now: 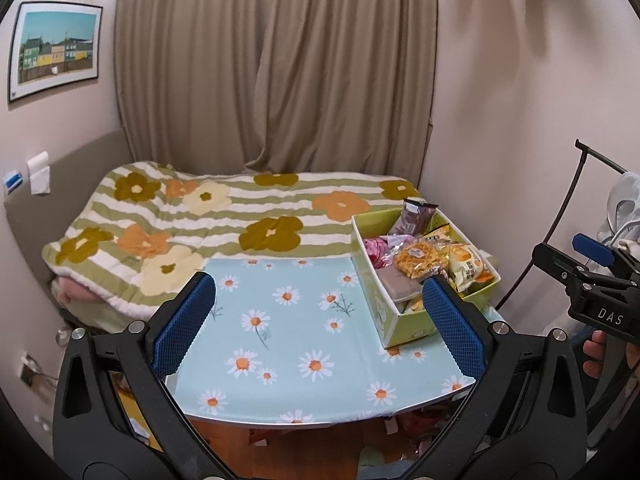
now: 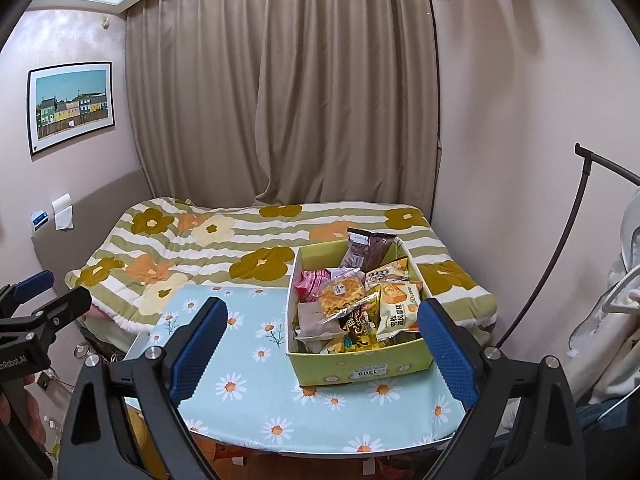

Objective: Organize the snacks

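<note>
**Snacks all boxed, both tools idle over the desk**

From where I stand, the job looks either near its end or not yet begun; I cannot say which. Every snack I can see sits inside the green box point(image 2: 362, 368), and none lies loose on the daisy-patterned desk point(image 1: 280, 352).

Starting on the left: the left hand-held gripper point(image 1: 320, 324) hangs released, its blue pads spread wide with nothing between them. Ahead of it is only bare desk. The box stands off to its right, just beyond the right fingertip, and apart from it.

Moving right: the right hand-held gripper point(image 2: 324, 350) is likewise slack and empty. The box lies straight ahead of it, toward its right finger, whose pad overlaps the near right corner in this view; whether it touches I cannot tell. Inside, the packets are heaped rather than ranked: a pink packet point(image 2: 314, 284) at the left, a waffle packet point(image 2: 342, 294) in the middle, a yellow cake bag point(image 2: 398, 308) at the right, a brown wrapper point(image 2: 368, 250) propped at the far end.

If sorting is meant, I judge that the pile is unsorted.
</note>
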`<state>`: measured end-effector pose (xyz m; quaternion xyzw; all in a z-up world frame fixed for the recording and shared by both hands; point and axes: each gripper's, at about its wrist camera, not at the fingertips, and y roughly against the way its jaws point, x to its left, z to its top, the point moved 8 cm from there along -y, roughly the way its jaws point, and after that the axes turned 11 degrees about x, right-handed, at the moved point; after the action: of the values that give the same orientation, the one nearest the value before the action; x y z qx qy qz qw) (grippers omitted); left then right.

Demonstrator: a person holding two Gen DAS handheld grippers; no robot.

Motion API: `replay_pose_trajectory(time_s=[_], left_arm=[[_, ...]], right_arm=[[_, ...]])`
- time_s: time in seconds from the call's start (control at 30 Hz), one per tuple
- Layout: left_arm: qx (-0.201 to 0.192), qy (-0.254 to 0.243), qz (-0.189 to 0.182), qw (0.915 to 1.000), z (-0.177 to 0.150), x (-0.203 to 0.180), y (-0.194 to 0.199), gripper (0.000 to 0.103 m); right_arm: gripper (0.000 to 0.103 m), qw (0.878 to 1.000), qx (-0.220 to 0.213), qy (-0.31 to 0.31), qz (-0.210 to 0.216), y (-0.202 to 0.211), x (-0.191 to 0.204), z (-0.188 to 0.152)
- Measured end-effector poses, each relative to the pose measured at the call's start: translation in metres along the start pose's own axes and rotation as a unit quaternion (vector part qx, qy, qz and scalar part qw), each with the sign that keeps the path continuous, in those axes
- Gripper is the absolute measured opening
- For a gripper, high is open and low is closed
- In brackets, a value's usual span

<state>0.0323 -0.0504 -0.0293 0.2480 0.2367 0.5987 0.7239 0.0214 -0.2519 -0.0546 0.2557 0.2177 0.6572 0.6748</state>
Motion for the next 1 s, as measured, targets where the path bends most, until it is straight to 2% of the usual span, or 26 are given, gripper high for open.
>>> replay_pose_trajectory(time_s=[1.0], left_arm=[[-0.001,-0.003,0.004,1.0,0.0025,0.004,-0.0024,0.103]], right_arm=[[0.095,1.0,-0.001,-0.001,0.0,0.0011,0.0021,0.0013]])
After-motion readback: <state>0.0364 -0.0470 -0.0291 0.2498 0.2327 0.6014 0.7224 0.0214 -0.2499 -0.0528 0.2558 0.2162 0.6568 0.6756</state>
